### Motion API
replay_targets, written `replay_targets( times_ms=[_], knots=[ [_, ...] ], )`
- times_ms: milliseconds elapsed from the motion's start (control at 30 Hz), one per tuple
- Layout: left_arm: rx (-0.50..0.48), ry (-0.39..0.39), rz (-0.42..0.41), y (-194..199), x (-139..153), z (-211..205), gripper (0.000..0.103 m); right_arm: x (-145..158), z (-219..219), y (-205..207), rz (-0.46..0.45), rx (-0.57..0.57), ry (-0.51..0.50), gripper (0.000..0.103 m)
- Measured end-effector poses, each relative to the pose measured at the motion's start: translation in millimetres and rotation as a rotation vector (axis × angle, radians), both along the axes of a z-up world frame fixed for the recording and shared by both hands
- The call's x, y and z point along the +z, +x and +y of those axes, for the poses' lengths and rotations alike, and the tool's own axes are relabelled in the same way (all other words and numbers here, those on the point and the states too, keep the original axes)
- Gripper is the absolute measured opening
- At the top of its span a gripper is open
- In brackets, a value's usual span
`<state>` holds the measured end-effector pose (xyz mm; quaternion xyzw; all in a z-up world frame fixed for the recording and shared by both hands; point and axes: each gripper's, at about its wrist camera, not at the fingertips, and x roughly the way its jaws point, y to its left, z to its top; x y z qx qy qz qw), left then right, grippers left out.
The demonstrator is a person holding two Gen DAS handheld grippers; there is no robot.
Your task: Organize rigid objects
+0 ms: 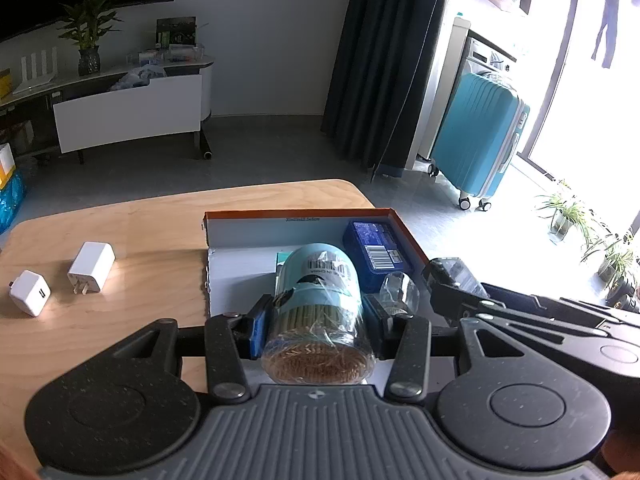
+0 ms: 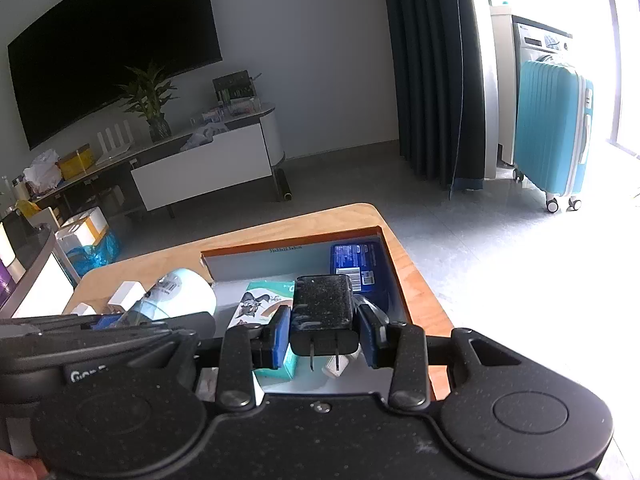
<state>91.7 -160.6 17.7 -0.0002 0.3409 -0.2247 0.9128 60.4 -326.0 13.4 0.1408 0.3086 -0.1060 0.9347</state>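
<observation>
My left gripper is shut on a pale green toothpick jar, which hangs over the orange-rimmed cardboard box. My right gripper is shut on a black plug adapter, its prongs pointing back toward the camera, also above the box. In the left wrist view the black adapter and the right gripper show at the right, beside the jar. A blue pack lies in the box's far right corner. Two white chargers rest on the wooden table, left of the box.
A teal cartoon-printed pack and a white plug lie in the box beneath the right gripper. The blue pack shows at the back. Beyond the table edge is grey floor, a white TV stand, dark curtain and a teal suitcase.
</observation>
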Motion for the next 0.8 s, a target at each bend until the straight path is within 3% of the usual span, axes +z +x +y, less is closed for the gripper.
replay_targets(
  times_ms=[800],
  knots=[
    [-0.009, 0.009, 0.017, 19, -6, -10, 0.047, -21, -6, 18, 0.052, -0.001, 0.012, 0.045]
  ],
)
